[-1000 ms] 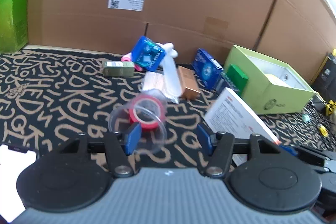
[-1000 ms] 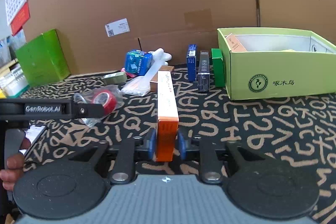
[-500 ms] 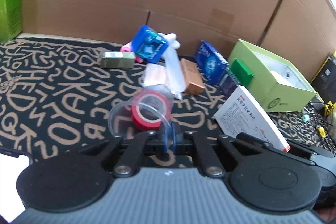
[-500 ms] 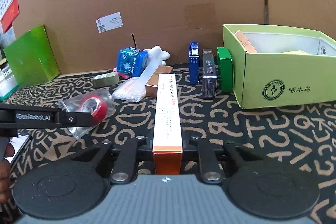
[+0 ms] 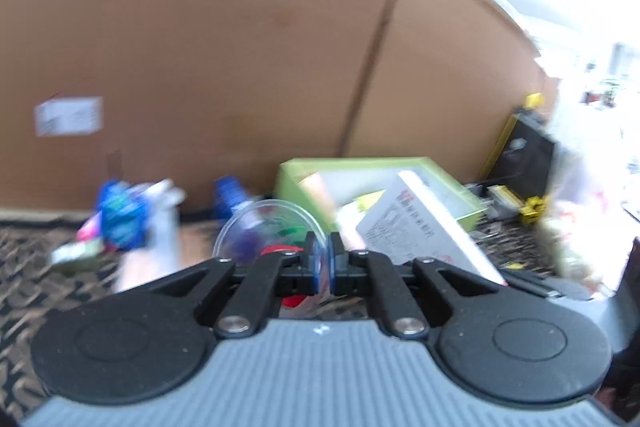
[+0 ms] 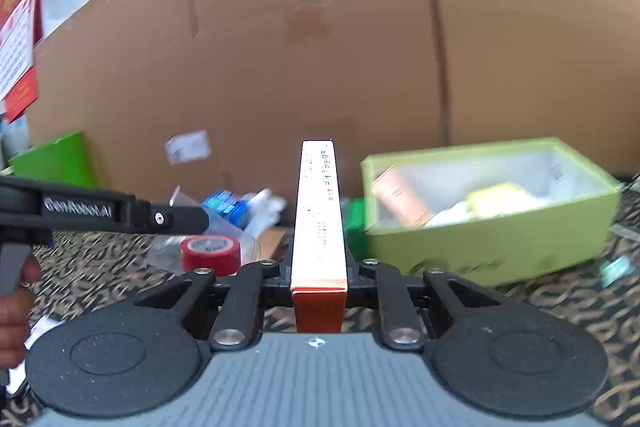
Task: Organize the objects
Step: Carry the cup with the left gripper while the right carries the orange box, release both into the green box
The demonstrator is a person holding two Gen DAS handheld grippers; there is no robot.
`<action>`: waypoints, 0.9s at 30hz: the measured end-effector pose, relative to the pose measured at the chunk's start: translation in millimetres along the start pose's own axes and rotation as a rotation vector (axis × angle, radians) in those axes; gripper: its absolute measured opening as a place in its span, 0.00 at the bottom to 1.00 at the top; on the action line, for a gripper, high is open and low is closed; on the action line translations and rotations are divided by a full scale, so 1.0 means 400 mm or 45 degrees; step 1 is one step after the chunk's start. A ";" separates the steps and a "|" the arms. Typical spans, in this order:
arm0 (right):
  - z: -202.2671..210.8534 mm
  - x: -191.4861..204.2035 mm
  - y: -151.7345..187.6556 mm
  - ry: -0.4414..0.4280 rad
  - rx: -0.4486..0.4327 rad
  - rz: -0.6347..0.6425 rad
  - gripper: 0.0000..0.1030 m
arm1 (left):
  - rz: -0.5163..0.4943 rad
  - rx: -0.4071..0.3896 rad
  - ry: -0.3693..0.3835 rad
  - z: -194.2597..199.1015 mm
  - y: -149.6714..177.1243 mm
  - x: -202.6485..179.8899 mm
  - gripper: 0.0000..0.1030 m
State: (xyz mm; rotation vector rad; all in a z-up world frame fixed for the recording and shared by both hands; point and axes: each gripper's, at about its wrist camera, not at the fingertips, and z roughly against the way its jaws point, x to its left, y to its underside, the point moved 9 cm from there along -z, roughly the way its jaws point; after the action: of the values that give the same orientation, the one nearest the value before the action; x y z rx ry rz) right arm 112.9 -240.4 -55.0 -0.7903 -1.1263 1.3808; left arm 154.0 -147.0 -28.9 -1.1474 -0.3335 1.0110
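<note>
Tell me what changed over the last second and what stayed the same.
The left gripper, open a second ago, closed on the rim of the clear plastic container holding the red tape roll and lifted it off the patterned mat. The right gripper raised the long white-and-orange box and swung toward the green box. The right gripper's hold on its box stayed the same.

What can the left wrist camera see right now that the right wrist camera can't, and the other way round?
Only the left wrist view shows the black case with yellow trim at far right. Only the right wrist view shows the dark green box, the red wall poster and the left gripper from the side. Both show the light green box, the white and orange box and the red tape in its clear plastic container.
</note>
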 end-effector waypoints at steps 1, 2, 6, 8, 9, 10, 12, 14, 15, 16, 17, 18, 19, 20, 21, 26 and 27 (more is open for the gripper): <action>0.005 -0.019 -0.014 0.022 -0.015 0.003 0.20 | -0.007 -0.011 0.041 -0.011 -0.021 -0.026 0.04; 0.009 -0.040 -0.028 0.048 -0.029 0.006 0.20 | -0.016 -0.024 0.068 -0.023 -0.042 -0.048 0.04; 0.009 -0.127 -0.077 0.143 -0.076 0.007 0.20 | -0.040 -0.069 0.132 -0.099 -0.114 -0.121 0.04; 0.002 -0.172 -0.099 0.195 -0.096 0.023 0.20 | -0.022 -0.051 0.183 -0.160 -0.130 -0.150 0.04; 0.002 -0.201 -0.108 0.224 -0.105 0.030 0.20 | -0.017 -0.040 0.201 -0.191 -0.133 -0.162 0.04; -0.001 -0.230 -0.116 0.253 -0.109 0.031 0.20 | -0.021 -0.031 0.212 -0.224 -0.135 -0.173 0.04; -0.024 -0.287 -0.130 0.307 -0.110 0.021 0.20 | -0.019 -0.015 0.206 -0.291 -0.132 -0.185 0.04; -0.050 -0.336 -0.138 0.350 -0.106 0.021 0.20 | -0.010 0.017 0.203 -0.362 -0.131 -0.190 0.04; -0.065 -0.359 -0.139 0.371 -0.102 0.028 0.20 | -0.008 0.035 0.199 -0.397 -0.130 -0.190 0.04; -0.081 -0.377 -0.138 0.391 -0.098 0.039 0.20 | -0.008 0.046 0.192 -0.426 -0.125 -0.188 0.04; -0.099 -0.395 -0.138 0.410 -0.093 0.055 0.20 | -0.007 0.056 0.181 -0.453 -0.122 -0.187 0.04; -0.119 -0.412 -0.135 0.432 -0.084 0.069 0.20 | -0.007 0.070 0.169 -0.476 -0.118 -0.181 0.04; -0.140 -0.430 -0.131 0.456 -0.072 0.078 0.20 | -0.006 0.082 0.159 -0.499 -0.112 -0.176 0.04; -0.158 -0.446 -0.128 0.474 -0.062 0.085 0.20 | -0.004 0.093 0.150 -0.515 -0.103 -0.167 0.04; -0.177 -0.462 -0.124 0.489 -0.053 0.092 0.20 | -0.003 0.104 0.142 -0.530 -0.097 -0.159 0.04; -0.236 -0.520 -0.120 0.573 -0.051 0.189 0.20 | -0.002 0.142 0.103 -0.578 -0.065 -0.122 0.05; -0.251 -0.524 -0.117 0.578 -0.039 0.201 0.20 | -0.002 0.153 0.102 -0.580 -0.057 -0.114 0.09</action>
State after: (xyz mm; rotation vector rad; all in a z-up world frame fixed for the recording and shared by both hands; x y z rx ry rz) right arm 252.5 -431.4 -73.4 -1.1666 -0.7430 1.2290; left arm 299.3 -323.1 -94.8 -1.0755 -0.2072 0.9680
